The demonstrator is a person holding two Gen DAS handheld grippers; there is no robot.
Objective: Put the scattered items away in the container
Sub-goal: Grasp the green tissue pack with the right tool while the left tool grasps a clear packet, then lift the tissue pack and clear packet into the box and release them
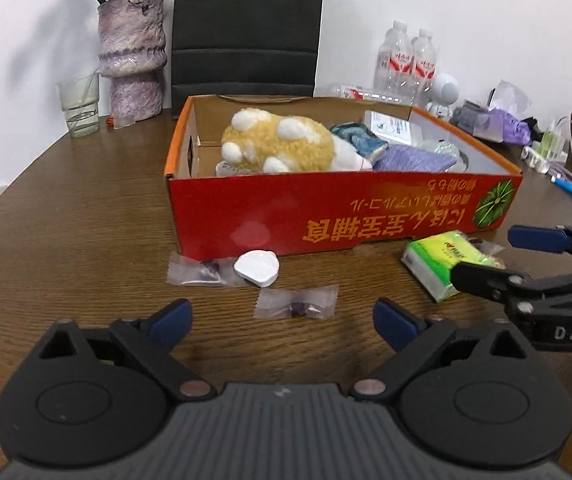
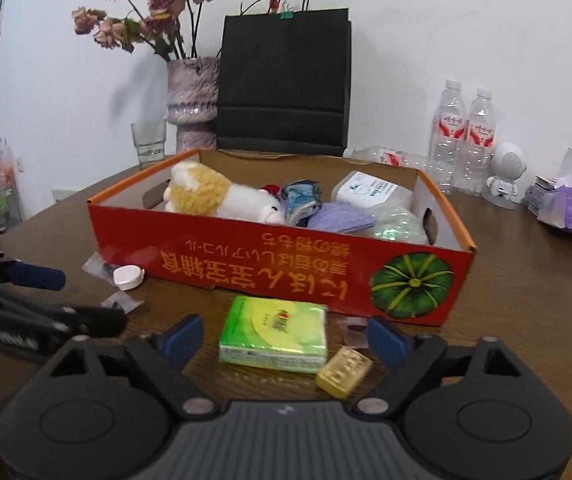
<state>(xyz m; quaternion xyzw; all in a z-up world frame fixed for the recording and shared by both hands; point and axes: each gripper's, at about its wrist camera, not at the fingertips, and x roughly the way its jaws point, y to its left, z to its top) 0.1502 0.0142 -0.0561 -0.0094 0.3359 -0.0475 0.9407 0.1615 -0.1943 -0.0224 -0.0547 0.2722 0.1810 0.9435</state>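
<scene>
A red cardboard box holds a plush toy and other items. In front of it lie a green tissue pack, a white round cap, two clear sachets and a gold block. My left gripper is open, empty, just behind one sachet. My right gripper is open around the tissue pack, empty; it also shows in the left wrist view.
A purple vase with dried flowers, a glass and a black bag stand behind the box. Water bottles, a white robot figure and purple packs sit at the right.
</scene>
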